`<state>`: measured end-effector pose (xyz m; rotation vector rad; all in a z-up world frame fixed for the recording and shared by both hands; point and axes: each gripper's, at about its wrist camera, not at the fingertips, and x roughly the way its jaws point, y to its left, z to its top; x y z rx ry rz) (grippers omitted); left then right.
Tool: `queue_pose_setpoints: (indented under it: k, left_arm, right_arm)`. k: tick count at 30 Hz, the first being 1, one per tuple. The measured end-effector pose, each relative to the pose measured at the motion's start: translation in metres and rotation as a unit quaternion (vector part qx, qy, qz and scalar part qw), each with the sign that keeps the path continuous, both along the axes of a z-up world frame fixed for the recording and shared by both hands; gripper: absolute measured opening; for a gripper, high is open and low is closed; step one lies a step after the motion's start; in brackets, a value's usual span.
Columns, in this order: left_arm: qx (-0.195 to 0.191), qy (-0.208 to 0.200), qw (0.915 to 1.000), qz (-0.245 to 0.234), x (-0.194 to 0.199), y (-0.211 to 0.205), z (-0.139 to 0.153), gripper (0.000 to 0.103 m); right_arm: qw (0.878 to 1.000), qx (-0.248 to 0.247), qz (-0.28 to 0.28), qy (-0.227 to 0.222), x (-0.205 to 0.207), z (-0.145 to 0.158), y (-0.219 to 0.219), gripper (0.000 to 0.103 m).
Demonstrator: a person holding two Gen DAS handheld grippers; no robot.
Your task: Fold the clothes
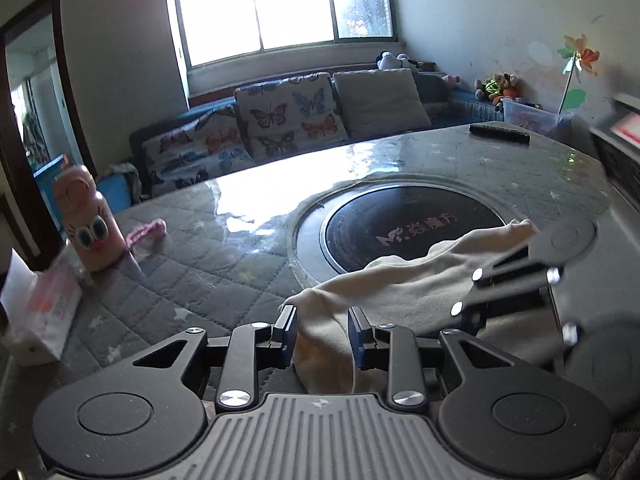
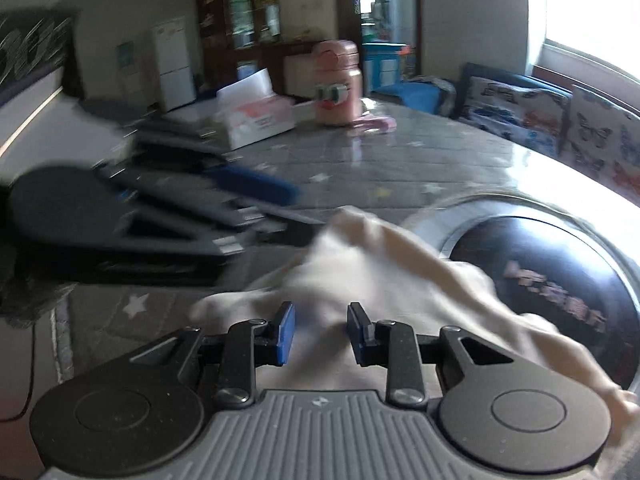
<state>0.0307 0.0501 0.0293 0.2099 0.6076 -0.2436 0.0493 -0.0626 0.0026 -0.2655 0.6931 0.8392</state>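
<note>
A cream-coloured garment (image 1: 384,292) lies bunched on the grey quilted table cover (image 1: 180,256), partly over a round black hotplate (image 1: 404,228). My left gripper (image 1: 322,330) is open, its jaws standing either side of a fold of the cloth. My right gripper (image 2: 321,332) is open too, low over the same garment (image 2: 384,264), with cloth between its jaws. The right gripper shows at the right of the left wrist view (image 1: 516,280). The left gripper shows blurred at the left of the right wrist view (image 2: 168,208).
A pink cartoon bottle (image 1: 90,224) and a tissue box (image 1: 44,312) stand at the table's left end, with a pink-white cloth scrap (image 1: 148,236) beside them. A black remote (image 1: 500,134) lies at the far edge. A sofa with butterfly cushions (image 1: 288,116) sits behind.
</note>
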Motion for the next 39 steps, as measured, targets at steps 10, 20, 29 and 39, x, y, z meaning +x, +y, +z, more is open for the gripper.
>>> queue_pose_setpoints:
  k: [10, 20, 29, 39]
  left_arm:
    - [-0.008, 0.035, 0.9993, -0.002, 0.013, -0.001, -0.024, 0.032]
    - [-0.007, 0.034, 0.9994, 0.000, 0.010, 0.000, -0.031, 0.032]
    - [0.000, 0.031, 0.9995, 0.003, 0.009, -0.004, -0.027, 0.032]
    - [0.009, 0.024, 0.9996, 0.007, 0.003, -0.005, -0.022, 0.032]
  right_arm:
    - [0.999, -0.007, 0.048, -0.006, -0.032, 0.005, 0.003, 0.030]
    - [0.999, -0.006, -0.041, -0.011, -0.044, 0.022, -0.071, 0.039]
    - [0.995, -0.011, -0.093, 0.042, -0.059, 0.010, -0.129, 0.039]
    - [0.989, 0.012, -0.134, 0.056, -0.028, 0.004, -0.140, 0.038]
